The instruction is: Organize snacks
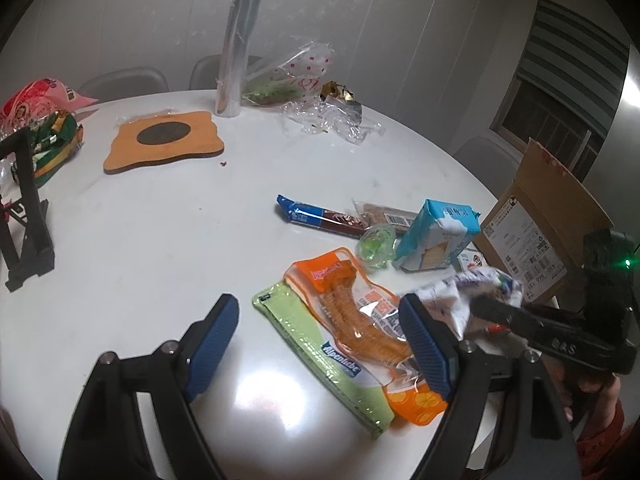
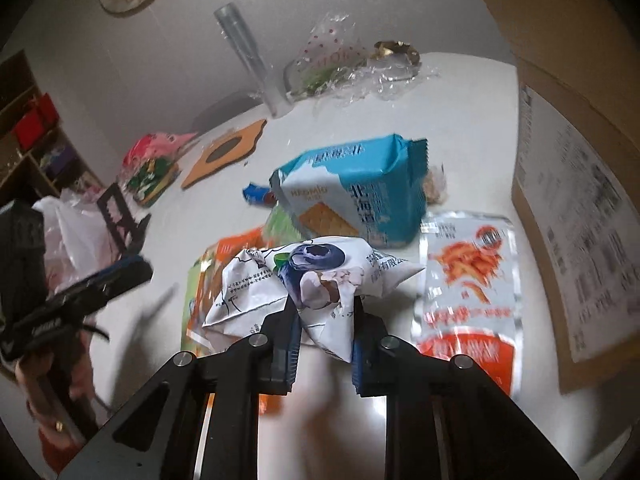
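My right gripper (image 2: 324, 316) is shut on a crumpled white blueberry snack packet (image 2: 304, 280) and holds it above the table; the packet also shows in the left wrist view (image 1: 472, 292). My left gripper (image 1: 320, 336) is open and empty, just above the table, its right finger over an orange snack packet (image 1: 360, 320) that lies on a green Alpenliebe packet (image 1: 320, 356). A blue cracker bag (image 2: 356, 196) stands behind. A red-and-silver packet (image 2: 468, 280) lies by the cardboard box (image 2: 568, 200). A blue-and-brown bar (image 1: 320, 218) and a green jelly cup (image 1: 376, 248) lie mid-table.
The white round table (image 1: 160, 240) holds an orange trivet (image 1: 164, 142), a foil roll (image 1: 236, 48), crumpled clear wrap (image 1: 332, 118), a pile of snack bags (image 1: 44, 120) at far left and a black stand (image 1: 28, 204). The open cardboard box (image 1: 540, 220) stands at the right edge.
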`<act>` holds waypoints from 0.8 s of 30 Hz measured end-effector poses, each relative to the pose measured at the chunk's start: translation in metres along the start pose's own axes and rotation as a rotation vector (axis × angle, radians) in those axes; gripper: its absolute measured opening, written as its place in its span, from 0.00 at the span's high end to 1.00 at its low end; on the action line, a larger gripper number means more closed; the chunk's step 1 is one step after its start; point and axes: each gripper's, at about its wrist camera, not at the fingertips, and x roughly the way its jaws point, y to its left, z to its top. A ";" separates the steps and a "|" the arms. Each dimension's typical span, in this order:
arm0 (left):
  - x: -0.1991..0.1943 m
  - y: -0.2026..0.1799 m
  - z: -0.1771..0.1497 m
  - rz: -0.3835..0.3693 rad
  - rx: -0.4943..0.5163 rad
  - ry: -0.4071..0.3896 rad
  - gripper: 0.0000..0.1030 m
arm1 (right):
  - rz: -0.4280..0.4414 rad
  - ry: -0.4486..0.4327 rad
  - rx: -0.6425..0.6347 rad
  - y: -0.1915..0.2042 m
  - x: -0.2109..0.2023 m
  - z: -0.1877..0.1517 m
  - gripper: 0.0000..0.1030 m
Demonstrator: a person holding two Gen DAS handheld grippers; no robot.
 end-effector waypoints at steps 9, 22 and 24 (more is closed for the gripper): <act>0.003 -0.008 -0.001 -0.014 0.015 0.009 0.23 | 0.085 0.119 -0.179 0.014 -0.026 -0.015 0.77; -0.003 0.001 -0.010 -0.024 -0.014 0.019 0.23 | -0.062 0.163 -0.352 0.019 -0.040 0.019 0.61; -0.003 0.001 -0.011 -0.025 -0.021 0.014 0.23 | -0.062 0.132 -0.365 0.022 -0.046 0.027 0.54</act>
